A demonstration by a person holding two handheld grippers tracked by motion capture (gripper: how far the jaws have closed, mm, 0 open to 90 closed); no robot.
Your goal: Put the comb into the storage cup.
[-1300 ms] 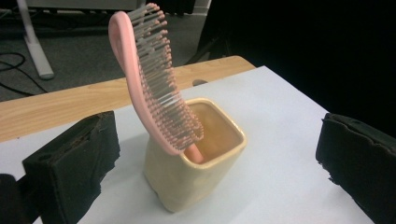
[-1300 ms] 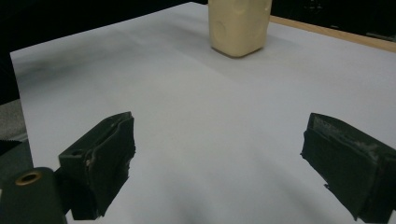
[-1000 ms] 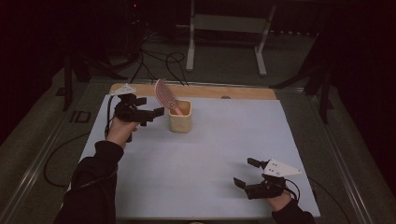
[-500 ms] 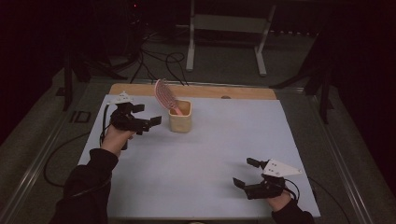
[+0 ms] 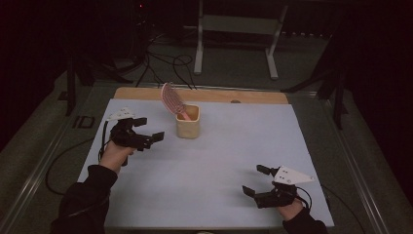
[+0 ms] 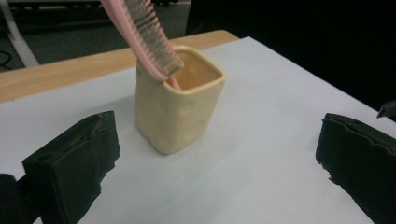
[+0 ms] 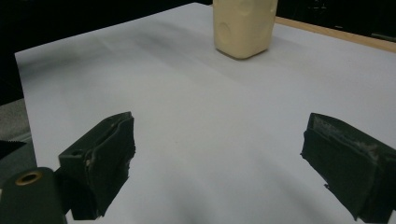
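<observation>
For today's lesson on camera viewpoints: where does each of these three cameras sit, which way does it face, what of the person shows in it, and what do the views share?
High view: above the person's side, looking forward and down on the table; both forearms, left gripper and right gripper show.
Left gripper view: rides the left gripper, facing the cup and comb close up between open jaws.
Right gripper view: rides the right gripper, low over the table, facing the cup farther off; open jaws show.
Shared: the cup appears in all three.

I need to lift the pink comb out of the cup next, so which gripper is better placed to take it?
Left. The left gripper is open beside the cup, facing it, with the comb leaning toward its side. The right gripper sits at the near edge of the table, apart from the cup.
</observation>
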